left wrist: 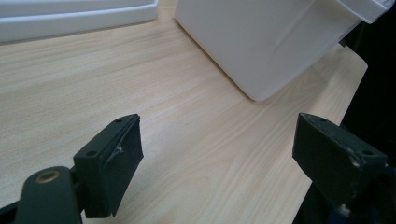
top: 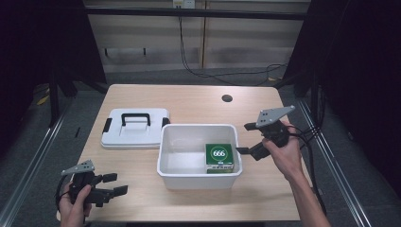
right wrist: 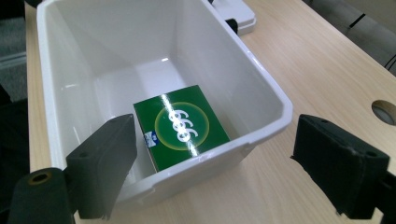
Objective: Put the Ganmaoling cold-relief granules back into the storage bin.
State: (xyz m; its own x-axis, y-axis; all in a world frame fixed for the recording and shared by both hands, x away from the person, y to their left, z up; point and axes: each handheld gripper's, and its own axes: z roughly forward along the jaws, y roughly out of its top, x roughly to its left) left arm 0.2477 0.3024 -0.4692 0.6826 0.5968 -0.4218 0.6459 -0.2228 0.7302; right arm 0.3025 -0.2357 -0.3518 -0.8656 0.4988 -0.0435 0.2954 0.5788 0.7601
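Just left of the right gripper (top: pixel 247 138), in the high view, a white plastic bin (top: pixel 198 177) sits on the light wood-grain table (top: pixel 189 101), its long axis running left to right. A green box (top: pixel 219 158) printed with a white "666" in a pale ring lies flat in the bin's corner nearest that gripper, label up. The right gripper's jaws are spread wide and hold nothing. Beyond the left gripper (top: pixel 115 184), likewise wide open and empty, a white lid (top: pixel 135 137) with a black handle lies flat, touching the bin's left wall.

Ahead of the left gripper (left wrist: pixel 217 158) in its own view, the bin's smooth outer wall (left wrist: pixel 261 42) slopes down to bare table.

Between the right gripper's jaws in its own view, the glossy box (right wrist: pixel 182 126) lies against the near wall.
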